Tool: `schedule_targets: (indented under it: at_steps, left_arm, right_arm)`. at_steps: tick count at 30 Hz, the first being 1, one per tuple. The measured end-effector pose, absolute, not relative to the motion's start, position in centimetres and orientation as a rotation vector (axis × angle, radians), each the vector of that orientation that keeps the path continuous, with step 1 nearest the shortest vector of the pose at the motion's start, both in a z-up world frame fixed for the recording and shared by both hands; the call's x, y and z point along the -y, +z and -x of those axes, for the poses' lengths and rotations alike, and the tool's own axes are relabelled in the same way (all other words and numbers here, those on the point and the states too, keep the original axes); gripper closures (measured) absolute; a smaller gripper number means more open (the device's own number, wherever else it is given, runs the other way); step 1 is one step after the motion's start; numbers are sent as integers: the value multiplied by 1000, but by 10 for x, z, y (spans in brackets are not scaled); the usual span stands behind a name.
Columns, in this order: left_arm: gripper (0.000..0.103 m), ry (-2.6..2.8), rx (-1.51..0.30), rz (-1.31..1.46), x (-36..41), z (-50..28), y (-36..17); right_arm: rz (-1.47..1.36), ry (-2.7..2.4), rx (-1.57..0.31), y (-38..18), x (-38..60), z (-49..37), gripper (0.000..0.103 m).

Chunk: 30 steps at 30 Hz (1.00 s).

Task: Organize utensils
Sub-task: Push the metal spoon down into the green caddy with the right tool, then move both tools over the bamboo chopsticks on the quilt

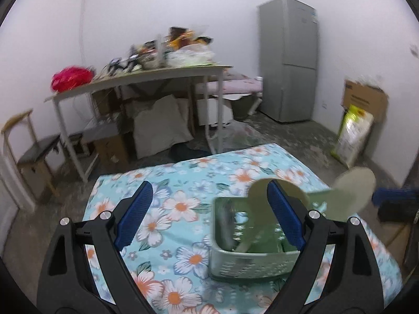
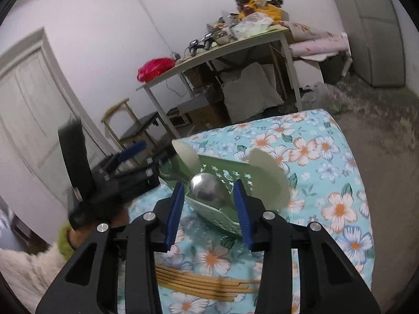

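Observation:
A green perforated basket [image 1: 251, 264] stands on the floral tablecloth [image 1: 178, 209]. It holds two cream rice paddles [image 1: 356, 183] and a metal ladle [image 2: 207, 189]. My left gripper [image 1: 209, 214] is open and empty above the cloth, its right finger over the basket's rim. My right gripper [image 2: 208, 209] is open and empty, hovering just before the basket [image 2: 222, 219], with the ladle bowl seen between its fingers. Several wooden chopsticks [image 2: 204, 285] lie on the cloth under the right gripper. The left gripper also shows at the left in the right wrist view [image 2: 131, 167].
A cluttered white table [image 1: 146, 76] with a red bag [image 1: 70, 78] stands behind. A grey fridge [image 1: 288, 57] is at back right, a chair [image 1: 31, 154] at left, boxes and a bag [image 1: 353, 133] at right. The cloth-covered table ends on all sides nearby.

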State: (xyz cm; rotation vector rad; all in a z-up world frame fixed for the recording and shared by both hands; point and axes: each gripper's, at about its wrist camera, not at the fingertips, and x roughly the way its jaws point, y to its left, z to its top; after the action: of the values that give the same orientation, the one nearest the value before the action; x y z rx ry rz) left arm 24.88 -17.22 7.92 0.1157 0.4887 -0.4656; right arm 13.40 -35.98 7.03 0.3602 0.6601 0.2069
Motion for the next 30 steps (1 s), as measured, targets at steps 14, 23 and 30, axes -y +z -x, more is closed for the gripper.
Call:
schedule_targets:
  at_steps: [14, 23, 30]
  left_arm:
    - [18, -484, -506, 30, 137, -258, 81]
    - [18, -692, -424, 28, 153, -231, 103]
    - [18, -708, -427, -149, 201, -221, 94]
  right_arm:
    - [4, 105, -785, 53, 306, -200, 70]
    - [6, -64, -745, 63, 323, -176, 90]
    - [-67, -156, -730, 61, 350, -156, 93]
